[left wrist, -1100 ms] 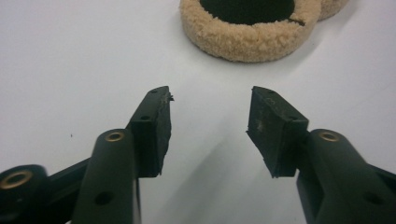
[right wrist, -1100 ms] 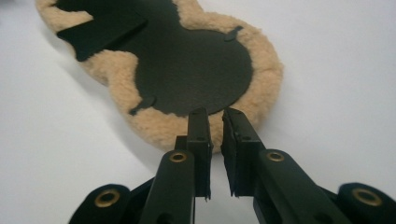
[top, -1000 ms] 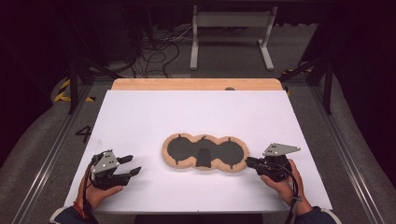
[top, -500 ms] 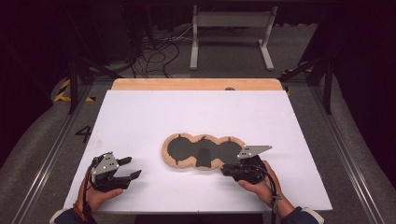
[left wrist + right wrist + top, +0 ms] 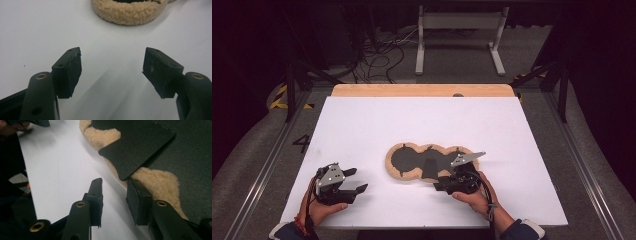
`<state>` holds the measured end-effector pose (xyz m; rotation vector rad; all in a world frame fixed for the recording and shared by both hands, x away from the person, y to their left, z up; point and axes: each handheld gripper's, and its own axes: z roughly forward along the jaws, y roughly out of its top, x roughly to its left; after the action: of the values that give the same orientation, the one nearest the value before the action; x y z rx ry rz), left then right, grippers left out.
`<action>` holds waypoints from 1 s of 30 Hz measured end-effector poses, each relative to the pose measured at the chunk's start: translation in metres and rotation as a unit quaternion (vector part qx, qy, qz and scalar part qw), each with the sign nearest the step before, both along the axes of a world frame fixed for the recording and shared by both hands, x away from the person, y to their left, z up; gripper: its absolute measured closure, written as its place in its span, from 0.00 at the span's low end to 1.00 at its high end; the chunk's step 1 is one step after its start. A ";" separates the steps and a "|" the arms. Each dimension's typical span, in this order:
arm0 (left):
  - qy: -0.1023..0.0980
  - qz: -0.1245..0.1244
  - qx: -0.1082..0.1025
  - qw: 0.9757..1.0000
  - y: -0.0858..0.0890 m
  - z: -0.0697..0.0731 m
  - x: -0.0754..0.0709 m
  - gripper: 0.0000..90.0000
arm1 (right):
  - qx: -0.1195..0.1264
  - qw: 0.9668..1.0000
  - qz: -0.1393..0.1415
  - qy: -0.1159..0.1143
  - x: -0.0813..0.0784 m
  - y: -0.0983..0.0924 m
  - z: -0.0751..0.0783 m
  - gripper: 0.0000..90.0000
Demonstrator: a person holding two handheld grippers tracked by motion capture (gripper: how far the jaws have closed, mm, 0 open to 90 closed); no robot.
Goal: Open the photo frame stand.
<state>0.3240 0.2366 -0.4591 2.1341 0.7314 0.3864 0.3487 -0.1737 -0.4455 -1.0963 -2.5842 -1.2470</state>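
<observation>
A flat three-lobed pad (image 5: 412,161) with a tan fleece rim and a black face lies at the middle front of the white table (image 5: 422,120). A black flap (image 5: 135,152) rests on its face. My right gripper (image 5: 440,186) sits at the pad's front edge; in the right gripper view its jaws (image 5: 115,182) have just been opening, and the fleece rim (image 5: 155,180) lies just ahead of the gap and beside one jaw, unpressed. My left gripper (image 5: 357,180) rests at the front left, apart from the pad. Its jaws (image 5: 112,53) have just been opening over bare table, with the fleece rim (image 5: 127,15) ahead.
A wooden board edge (image 5: 422,90) runs along the table's far side. Metal rails (image 5: 267,165) flank the table. Beyond it are floor cables (image 5: 377,50) and a white stand (image 5: 457,30). White table surface stretches behind the pad and to both sides.
My right gripper has slid left along the pad's front edge, from its right lobe toward the middle, and its jaws have parted. The left gripper stays in place with its jaws a little wider.
</observation>
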 end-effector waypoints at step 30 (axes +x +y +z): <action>0.077 -0.010 -0.056 0.995 -0.043 -0.001 0.066 0.25 | 0.219 0.938 -0.153 0.219 0.028 -0.012 -0.018 0.72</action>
<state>0.3905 0.1939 -0.4599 2.0788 0.7997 0.1682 0.3764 -0.1859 -0.4635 -1.4955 -1.7527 -1.3505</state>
